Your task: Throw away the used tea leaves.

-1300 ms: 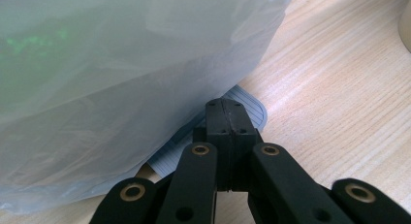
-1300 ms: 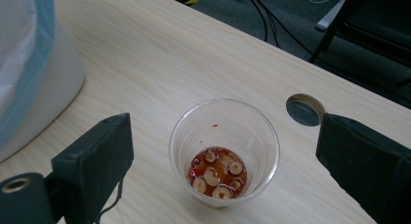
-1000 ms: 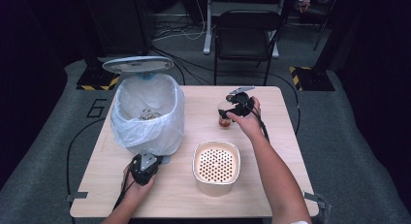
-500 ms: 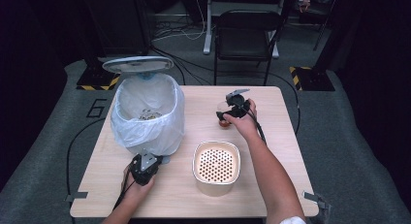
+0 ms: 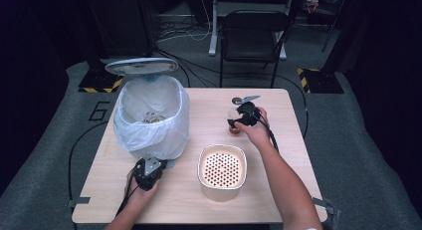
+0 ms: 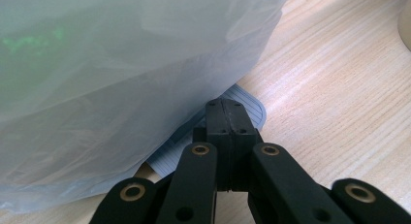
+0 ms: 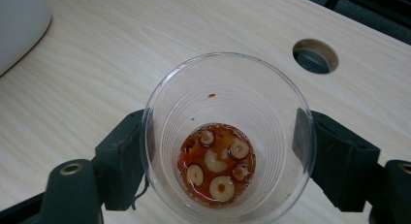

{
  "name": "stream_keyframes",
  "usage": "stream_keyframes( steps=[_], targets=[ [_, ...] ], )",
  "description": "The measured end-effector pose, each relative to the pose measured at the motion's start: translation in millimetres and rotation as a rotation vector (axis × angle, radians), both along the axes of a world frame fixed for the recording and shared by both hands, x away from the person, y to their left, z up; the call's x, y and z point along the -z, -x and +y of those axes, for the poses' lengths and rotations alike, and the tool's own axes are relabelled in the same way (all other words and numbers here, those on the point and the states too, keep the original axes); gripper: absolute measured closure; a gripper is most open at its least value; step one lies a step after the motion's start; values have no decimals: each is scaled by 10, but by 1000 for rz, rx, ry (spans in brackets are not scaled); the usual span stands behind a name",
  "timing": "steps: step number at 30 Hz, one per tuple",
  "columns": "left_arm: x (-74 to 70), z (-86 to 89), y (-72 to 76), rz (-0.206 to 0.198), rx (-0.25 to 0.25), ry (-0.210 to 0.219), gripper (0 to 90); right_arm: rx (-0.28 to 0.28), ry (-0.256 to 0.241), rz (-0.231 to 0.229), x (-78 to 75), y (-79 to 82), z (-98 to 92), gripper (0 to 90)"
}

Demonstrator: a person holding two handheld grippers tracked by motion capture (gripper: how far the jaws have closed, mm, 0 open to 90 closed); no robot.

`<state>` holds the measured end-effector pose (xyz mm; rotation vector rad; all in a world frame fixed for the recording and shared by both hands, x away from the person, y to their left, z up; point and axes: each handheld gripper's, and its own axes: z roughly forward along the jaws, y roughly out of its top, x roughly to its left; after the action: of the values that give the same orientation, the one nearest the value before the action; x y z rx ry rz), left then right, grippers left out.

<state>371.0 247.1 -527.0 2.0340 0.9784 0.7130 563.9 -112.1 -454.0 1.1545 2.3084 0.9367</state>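
Clear plastic cup (image 7: 228,136) with reddish dregs, centre of frame, clamped in right tool (image 7: 225,151) for dumping; left tool (image 6: 227,122), jaws together, presses bin pedal (image 6: 245,105), lid (image 5: 141,66) up.

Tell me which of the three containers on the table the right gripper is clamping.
The clear plastic cup with reddish liquid, between the right gripper pads; the lined bin and perforated-lid pot stand apart.

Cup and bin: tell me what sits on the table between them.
Nothing does. In the high view, only bare wood of the table lies between the bin and the cup, which stands between the jaws of the right gripper.
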Motion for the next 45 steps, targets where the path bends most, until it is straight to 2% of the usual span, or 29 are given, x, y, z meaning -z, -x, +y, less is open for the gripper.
stream_keyframes(
  steps=[1,2,5,7,10,11,12,15,16,18,22,25,28,29,35,41,43,44,45],
  targets=[
    [0,0,0,0,0,0,900,0,0,0,0,0,0,233],
    [0,-1,1,1,1,0,900,3,-15,-4,10,106,-95,233],
    [0,-1,0,1,1,1,900,0,-16,-7,14,198,-174,234],
    [0,0,0,1,1,2,900,2,-18,-10,18,355,-294,235],
    [0,-1,0,1,1,1,900,0,-20,-9,13,496,-403,234],
    [0,-1,0,1,1,1,900,0,-20,-9,13,496,-403,234],
    [0,0,0,1,-1,2,900,-3,-28,-10,12,611,-474,234],
    [-1,2,-1,3,0,5,900,-5,-26,-8,6,700,-525,234],
    [0,3,-2,2,0,5,900,-27,-27,-7,12,802,-597,234],
    [1,1,-2,3,-1,7,900,-21,-39,3,22,887,-625,233],
    [-2,5,-3,4,1,4,900,-38,-39,-11,40,1010,-685,223],
    [-1,3,-2,2,0,5,900,-42,-33,-21,52,1044,-688,213],
    [3,1,-4,-4,-3,7,900,-31,-51,-39,81,1048,-677,165],
    [-1,2,-1,6,0,6,900,-26,-51,-39,92,1048,-675,162],
    [-1,3,-2,2,0,5,900,-24,-64,-40,169,1025,-667,167],
    [-1,3,-3,2,0,6,900,-15,-79,-37,258,1012,-672,205],
    [0,1,-1,3,-1,5,900,-25,-77,-39,273,1001,-680,237],
    [0,1,-1,4,-1,6,900,-33,-96,-34,283,992,-686,278],
    [0,1,-1,4,-1,6,900,-33,-96,-34,283,992,-686,278]
  ],
)
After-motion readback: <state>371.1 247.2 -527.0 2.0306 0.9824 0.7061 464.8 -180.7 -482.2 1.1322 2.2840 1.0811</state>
